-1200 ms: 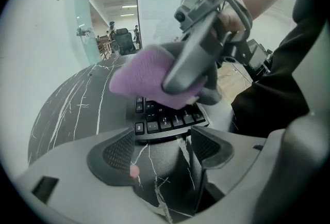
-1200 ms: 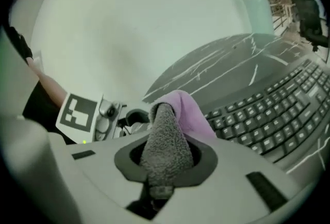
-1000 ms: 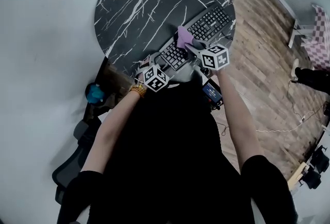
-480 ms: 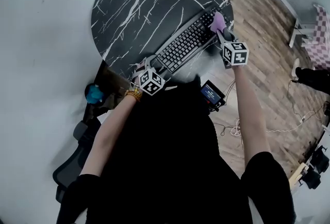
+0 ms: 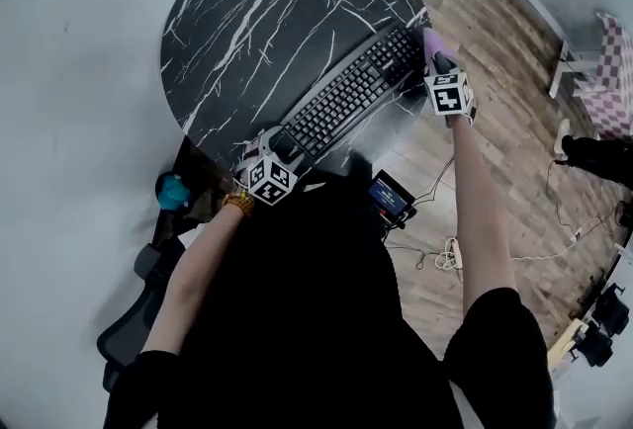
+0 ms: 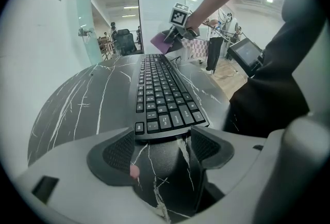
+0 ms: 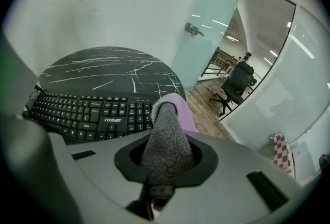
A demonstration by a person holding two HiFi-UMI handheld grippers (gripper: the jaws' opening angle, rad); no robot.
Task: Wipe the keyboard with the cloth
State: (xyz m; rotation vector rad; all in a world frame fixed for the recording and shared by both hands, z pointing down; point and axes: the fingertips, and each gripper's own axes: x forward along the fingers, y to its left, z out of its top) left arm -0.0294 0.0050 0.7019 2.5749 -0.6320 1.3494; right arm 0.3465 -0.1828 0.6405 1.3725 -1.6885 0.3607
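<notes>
A black keyboard (image 5: 348, 91) lies slantwise on the round black marble table (image 5: 257, 12). My right gripper (image 5: 436, 63) is shut on a folded purple and grey cloth (image 5: 436, 43) at the keyboard's far right end, by the table's edge. In the right gripper view the cloth (image 7: 167, 125) sticks out between the jaws of the right gripper (image 7: 166, 160), with the keyboard (image 7: 87, 112) to its left. My left gripper (image 6: 164, 148) is open, its fingertips at the keyboard's (image 6: 160, 94) near left end. The left gripper (image 5: 273, 140) shows at the table's near edge.
Past the table's right edge is wood floor with cables and a power strip (image 5: 450, 254). A small screen device (image 5: 388, 198) sits beside the person's body. A blue object (image 5: 173, 190) and an office chair (image 5: 134, 318) are at lower left. Glass walls stand beyond the table.
My right gripper has swept the cloth along the keyboard from near its left end to its right end. The left gripper has stayed at the keyboard's left end.
</notes>
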